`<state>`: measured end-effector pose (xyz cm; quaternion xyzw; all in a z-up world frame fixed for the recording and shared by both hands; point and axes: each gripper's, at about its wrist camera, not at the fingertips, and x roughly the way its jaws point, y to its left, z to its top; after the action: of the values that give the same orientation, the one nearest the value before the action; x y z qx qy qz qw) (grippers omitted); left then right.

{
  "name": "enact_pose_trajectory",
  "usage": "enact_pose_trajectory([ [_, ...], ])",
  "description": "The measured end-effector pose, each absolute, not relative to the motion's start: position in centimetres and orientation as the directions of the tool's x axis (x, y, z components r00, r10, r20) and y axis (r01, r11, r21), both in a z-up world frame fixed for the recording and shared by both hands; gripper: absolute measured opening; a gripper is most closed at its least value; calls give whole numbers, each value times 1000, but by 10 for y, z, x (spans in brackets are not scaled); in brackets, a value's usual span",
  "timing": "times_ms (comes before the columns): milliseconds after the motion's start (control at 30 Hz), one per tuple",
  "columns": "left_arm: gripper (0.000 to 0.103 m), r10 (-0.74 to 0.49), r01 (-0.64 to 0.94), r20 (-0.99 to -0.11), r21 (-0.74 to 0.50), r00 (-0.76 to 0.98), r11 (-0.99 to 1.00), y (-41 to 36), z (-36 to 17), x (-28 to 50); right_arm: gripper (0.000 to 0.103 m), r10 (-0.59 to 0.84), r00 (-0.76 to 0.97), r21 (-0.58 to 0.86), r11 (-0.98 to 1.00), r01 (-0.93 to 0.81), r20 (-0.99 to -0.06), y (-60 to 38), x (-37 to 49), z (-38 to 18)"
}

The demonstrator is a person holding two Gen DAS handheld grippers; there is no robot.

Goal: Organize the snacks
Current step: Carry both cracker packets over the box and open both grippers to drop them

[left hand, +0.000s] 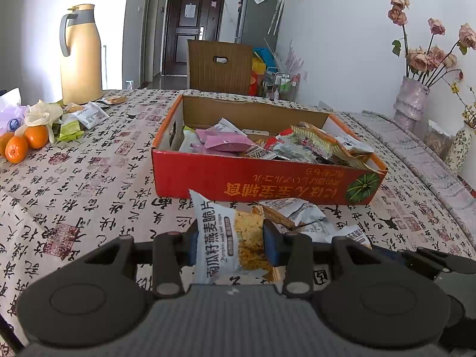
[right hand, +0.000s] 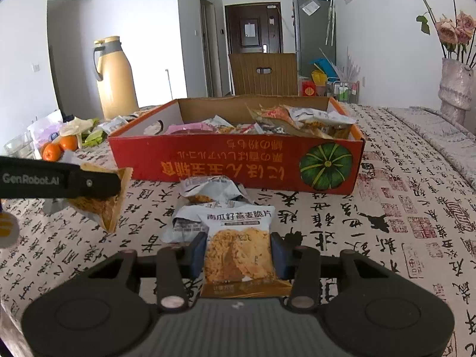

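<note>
Grippers: left gripper (left hand: 230, 245) and right gripper (right hand: 238, 257) each clamp an oat-crisp packet (left hand: 221, 238) (right hand: 239, 251), bound for the red box (right hand: 238, 166) at frame centre.

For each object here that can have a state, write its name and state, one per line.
left gripper: shut on a packet, lifted
right gripper: closing around the oat crisp packet on the table
red box: open, part filled
thermos: lidded, upright
door: shut
</note>
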<state>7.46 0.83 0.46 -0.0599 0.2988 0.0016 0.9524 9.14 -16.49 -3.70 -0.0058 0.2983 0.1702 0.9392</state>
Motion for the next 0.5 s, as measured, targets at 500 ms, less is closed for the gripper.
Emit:
enact_pose_trajectory([
  [500, 42, -45, -15, -560, -103, 827, 995, -5, 10, 79, 44, 322, 790, 102, 943, -316, -521, -181, 82, -27],
])
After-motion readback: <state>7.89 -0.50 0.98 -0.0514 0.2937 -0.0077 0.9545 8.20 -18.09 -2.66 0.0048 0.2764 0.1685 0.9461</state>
